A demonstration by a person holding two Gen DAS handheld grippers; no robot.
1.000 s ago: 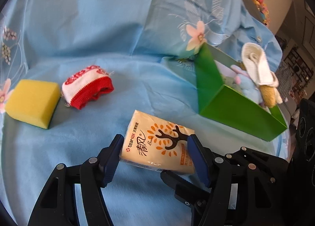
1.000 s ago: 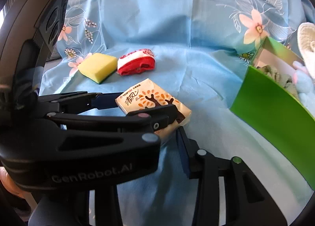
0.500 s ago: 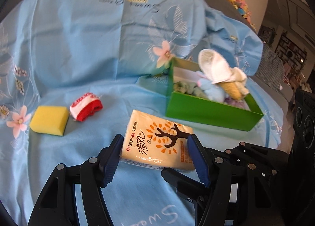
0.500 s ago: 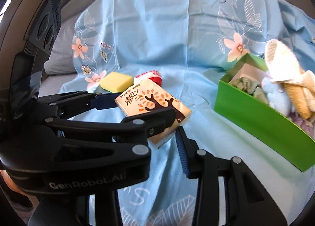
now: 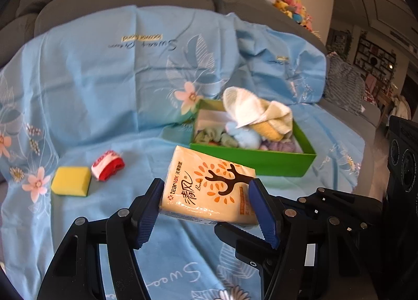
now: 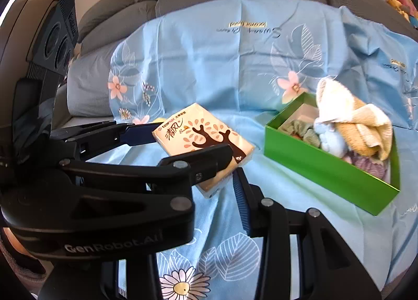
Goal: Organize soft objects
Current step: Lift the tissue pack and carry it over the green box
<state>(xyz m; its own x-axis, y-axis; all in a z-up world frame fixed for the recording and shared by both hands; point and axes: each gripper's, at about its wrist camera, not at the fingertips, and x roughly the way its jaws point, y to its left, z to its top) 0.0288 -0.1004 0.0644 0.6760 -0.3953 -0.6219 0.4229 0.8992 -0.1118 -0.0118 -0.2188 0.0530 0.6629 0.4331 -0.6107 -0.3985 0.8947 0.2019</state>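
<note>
Left wrist view: left gripper point(image 5: 209, 203) clamped on a tissue pack point(image 5: 209, 190), blue pads pressing both short ends, pack lifted off the blue sheet point(image 5: 104, 78). Green box point(image 5: 250, 161) at 1 o'clock of the pack, stuffed with a rolled towel point(image 5: 256, 111) and small plush bits. Yellow sponge point(image 5: 70, 181) and red-white sock point(image 5: 107, 165) at 9 o'clock, just beside each other. Right gripper point(image 6: 230, 177) under the pack's near corner; whether its fingers pinch it, cannot tell.
</note>
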